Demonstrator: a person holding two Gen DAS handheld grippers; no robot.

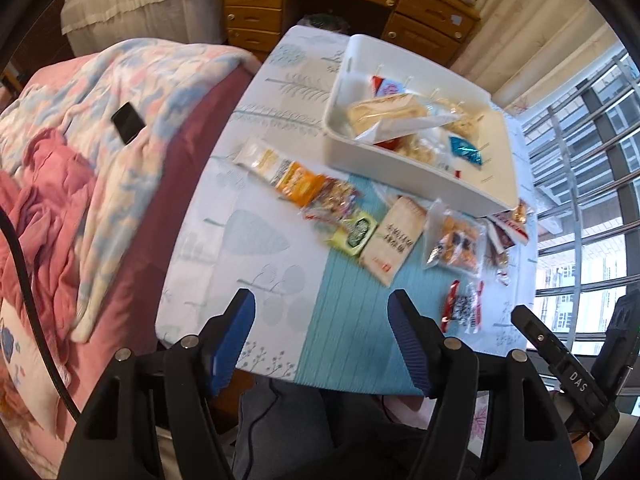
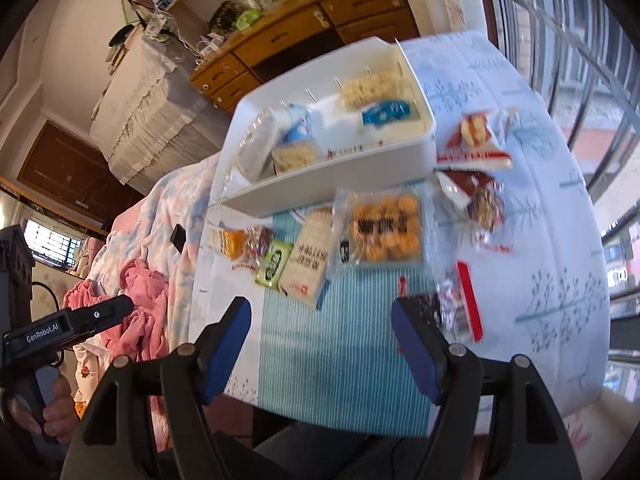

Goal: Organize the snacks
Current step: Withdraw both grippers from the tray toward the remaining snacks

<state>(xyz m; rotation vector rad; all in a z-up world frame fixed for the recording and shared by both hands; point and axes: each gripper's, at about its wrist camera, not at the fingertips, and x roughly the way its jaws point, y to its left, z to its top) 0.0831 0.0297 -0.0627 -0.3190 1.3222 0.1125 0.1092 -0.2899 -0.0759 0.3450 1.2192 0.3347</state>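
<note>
- A white rectangular plastic tray (image 1: 460, 184) is seen on the desk covered with a pale tree-print and blue-striped cloth (image 1: 352, 340), toward one o'clock in the left wrist view and toward twelve o'clock in the right wrist view; several snacks are already lodged in it, among them a blue foil packet (image 2: 386, 113) and pale biscuit packs (image 1: 386, 114).
- A row of loose snacks is still laid out on the cloth just beside the tray's near wall; an orange packet (image 1: 300, 184), a yellow-green packet (image 1: 356, 232), a beige paper-look pouch with dark lettering (image 1: 394, 240) and a clear pack of round orange-brown cakes (image 2: 386, 228) can be told apart.
- More is left at three o'clock of the cakes in the right wrist view; red-and-white wrappers (image 2: 474, 148) and a small red-edged sachet (image 2: 466, 300) lie on the cloth, outside the tray.
- The task is judged partly done; roughly as many items seem to lie outside the tray as inside it, though blur hides the exact count.
- The left hand-held gripper (image 1: 322, 344) is spread, nothing being pinched between its blue pads; it hangs over the near striped cloth.
- The right hand-held gripper (image 2: 320, 348) is likewise spread and empty; the red-edged sachet lies just past its right finger, at about two o'clock.
</note>
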